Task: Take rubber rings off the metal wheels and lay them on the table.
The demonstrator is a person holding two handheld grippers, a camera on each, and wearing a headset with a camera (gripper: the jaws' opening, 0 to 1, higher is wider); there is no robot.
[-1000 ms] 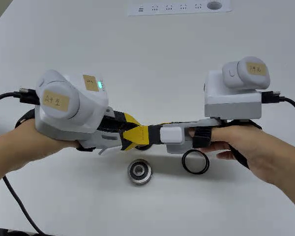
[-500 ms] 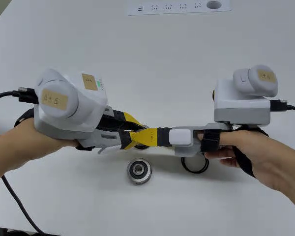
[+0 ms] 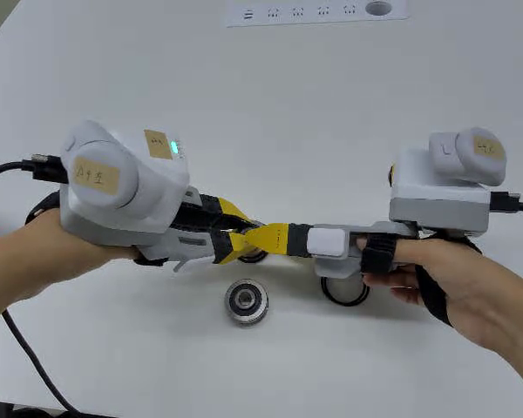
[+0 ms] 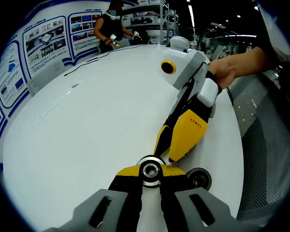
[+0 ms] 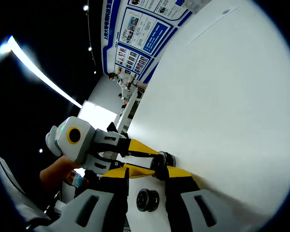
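Left gripper point(image 3: 242, 244): jaws clamping metal wheel point(image 4: 151, 170).
Right gripper point(image 5: 149, 173): jaws meeting it, grip unclear.
Desk point(image 3: 331, 104) near jaws: 2nd wheel point(image 3: 247, 302), loose rubber ring point(image 3: 344, 294).

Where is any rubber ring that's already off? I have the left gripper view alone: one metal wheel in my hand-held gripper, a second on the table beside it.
Observer: The head view has one loose black rubber ring lying flat on the white table, partly under the right hand-held gripper.
Operator: And the other small round metal wheel, stripped or not? It looks dark here.
Observer: From the head view its outer rim looks like bare shiny metal. It lies flat, well apart from that ring.
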